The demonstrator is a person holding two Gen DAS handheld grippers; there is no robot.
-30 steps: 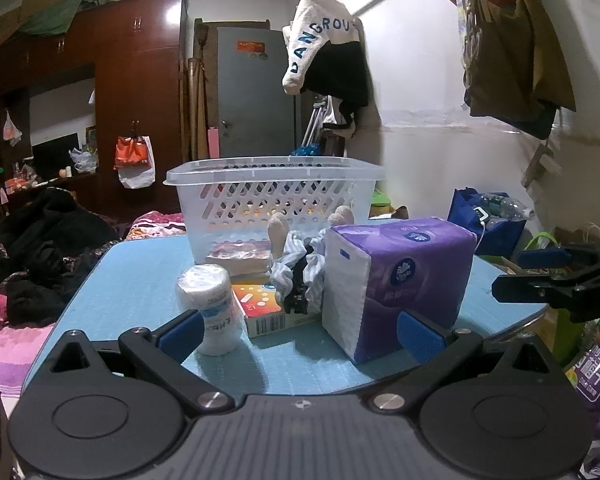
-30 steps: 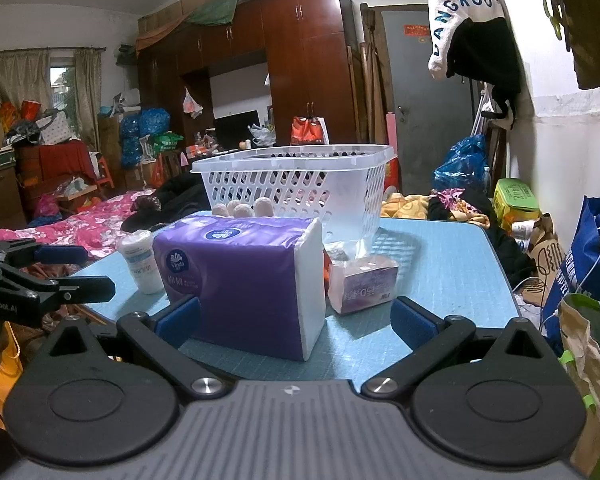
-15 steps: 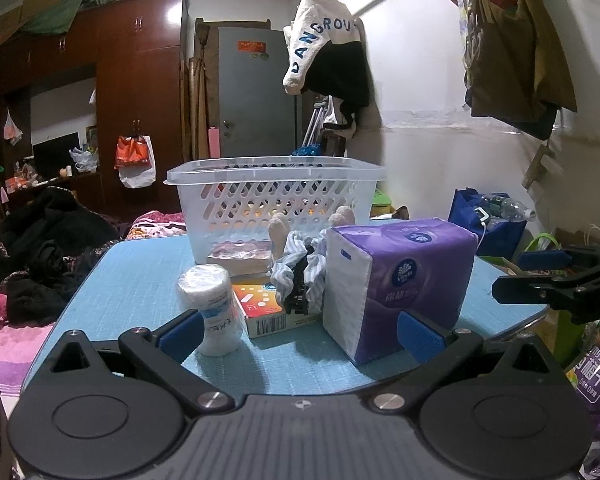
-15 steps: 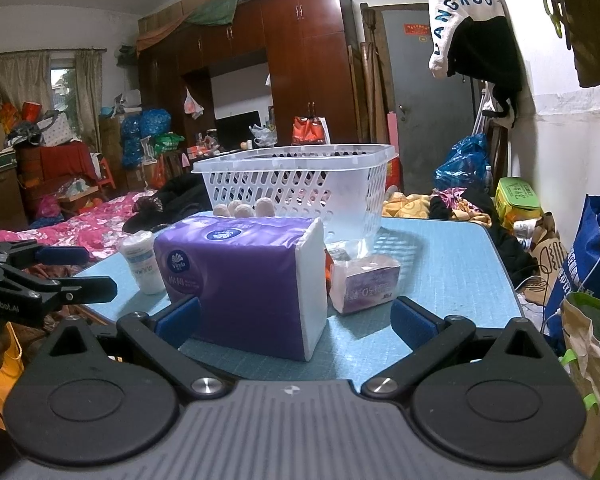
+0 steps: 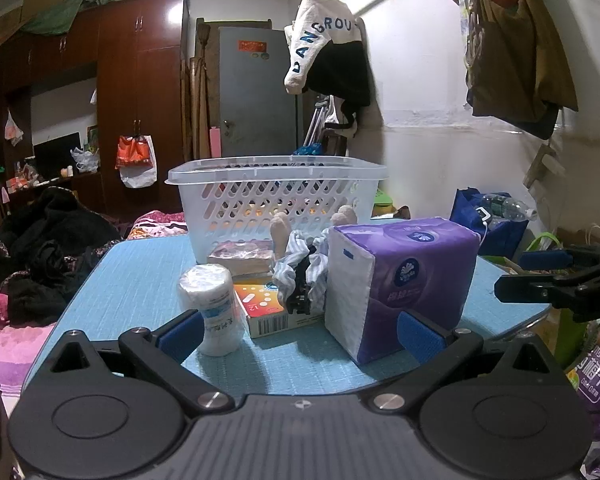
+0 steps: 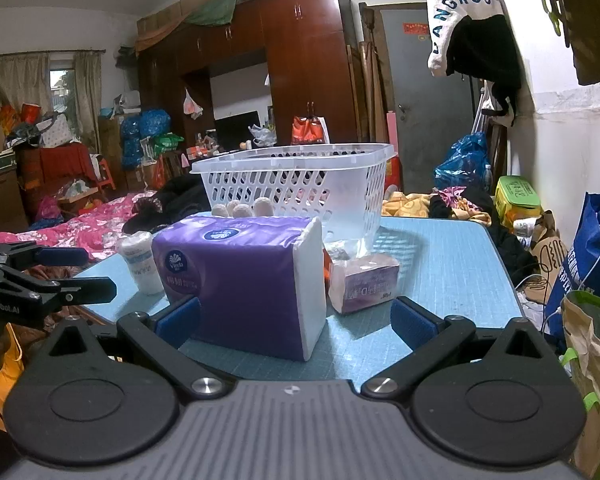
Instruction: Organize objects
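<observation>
A white plastic basket (image 5: 278, 196) (image 6: 300, 184) stands at the far side of the blue table (image 5: 140, 280) (image 6: 440, 256). In front of it lie a purple tissue pack (image 5: 404, 280) (image 6: 240, 280), a white gauze roll (image 5: 214, 304) (image 6: 140, 260), an orange-and-white box (image 5: 264, 308), a small pink packet (image 5: 242, 254) (image 6: 364, 282) and a striped cloth bundle (image 5: 300, 268). My left gripper (image 5: 298, 334) is open at the table's near edge, nothing between its fingers. My right gripper (image 6: 294, 320) is open too, with the tissue pack just ahead of its left finger.
A bed with pink bedding (image 6: 80, 232) and dark clothes (image 5: 40, 252) lies left of the table. Bags (image 6: 580, 264) crowd the floor on the right. Clothes (image 5: 328, 60) hang on the white wall. A dark wardrobe (image 6: 300, 72) and a grey door (image 5: 256, 92) stand behind.
</observation>
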